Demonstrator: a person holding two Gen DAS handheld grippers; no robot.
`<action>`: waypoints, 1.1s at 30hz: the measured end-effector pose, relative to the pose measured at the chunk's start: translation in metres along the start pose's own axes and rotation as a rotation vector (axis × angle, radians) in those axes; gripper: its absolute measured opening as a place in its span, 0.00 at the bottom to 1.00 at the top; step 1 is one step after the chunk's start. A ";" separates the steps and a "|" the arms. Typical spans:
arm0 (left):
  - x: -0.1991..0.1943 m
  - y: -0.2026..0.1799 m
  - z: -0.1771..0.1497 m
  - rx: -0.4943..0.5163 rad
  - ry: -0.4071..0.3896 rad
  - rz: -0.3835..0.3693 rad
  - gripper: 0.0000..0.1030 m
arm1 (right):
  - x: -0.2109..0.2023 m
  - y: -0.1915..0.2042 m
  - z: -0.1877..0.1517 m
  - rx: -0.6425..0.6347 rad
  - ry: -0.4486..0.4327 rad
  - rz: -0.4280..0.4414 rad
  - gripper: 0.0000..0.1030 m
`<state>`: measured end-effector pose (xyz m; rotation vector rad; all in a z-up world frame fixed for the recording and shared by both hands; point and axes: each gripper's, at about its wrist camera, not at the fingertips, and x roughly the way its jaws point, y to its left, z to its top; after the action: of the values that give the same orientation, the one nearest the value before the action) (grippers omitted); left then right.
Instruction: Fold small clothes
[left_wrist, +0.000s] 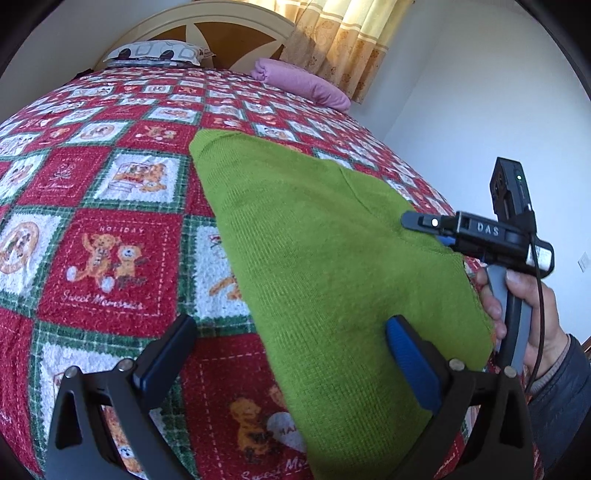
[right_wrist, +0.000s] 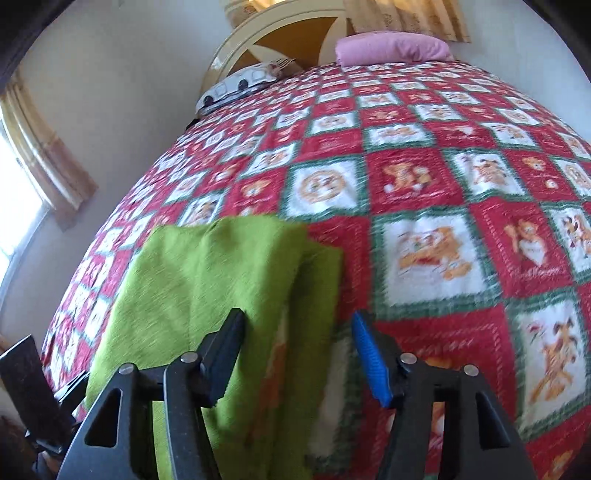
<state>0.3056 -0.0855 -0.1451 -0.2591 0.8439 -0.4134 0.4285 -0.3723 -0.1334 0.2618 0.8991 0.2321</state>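
Evidently, the left gripper (left_wrist: 291, 354) was spread wide, its dark finger over bare bedspread (left_wrist: 110, 258) at about 7 o'clock in its own view and its blue pad lying against the green knit garment (left_wrist: 314, 258) at about 5 o'clock, with nothing caught between them. The right gripper (right_wrist: 295, 354) was likewise parted; in its own view the garment (right_wrist: 221, 277) lay under and beyond the dark left finger, while the blue finger stood over the patterned cover. Neither tool had a hold on cloth. From the left view the right gripper (left_wrist: 424, 221) showed at about 3 o'clock, at the garment's far edge, the person's right hand (left_wrist: 524, 314) wrapped round its handle; whether its tips touched the knit there could not be told.

The garment lay spread on the bedspread, narrow end toward 12 o'clock in the left view, with what looked like one layer already turned over along its right side. At the head of the bed, a patterned pillow (left_wrist: 155, 53) sat near 11 o'clock and a pink pillow (left_wrist: 306, 83) near 1 o'clock.

The step in hand appeared to be taking fresh holds for the next fold. To do it well, each gripper should probably pinch a corner of the same edge, taking every layer there, and both should lift evenly so the soft knit does not sag or skew. The right view was blurred, so a slower approach seemed wise.
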 end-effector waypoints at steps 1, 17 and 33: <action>0.000 0.000 0.000 -0.001 0.001 -0.002 1.00 | 0.005 -0.003 0.001 0.010 0.016 0.039 0.58; 0.008 -0.006 0.002 0.027 0.027 0.015 1.00 | 0.029 -0.017 -0.002 0.071 0.014 0.214 0.36; 0.012 -0.023 0.002 0.094 0.071 -0.037 0.81 | 0.028 -0.008 -0.004 0.042 -0.011 0.172 0.27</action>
<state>0.3087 -0.1114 -0.1432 -0.1746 0.8877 -0.4980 0.4426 -0.3708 -0.1586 0.3799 0.8715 0.3708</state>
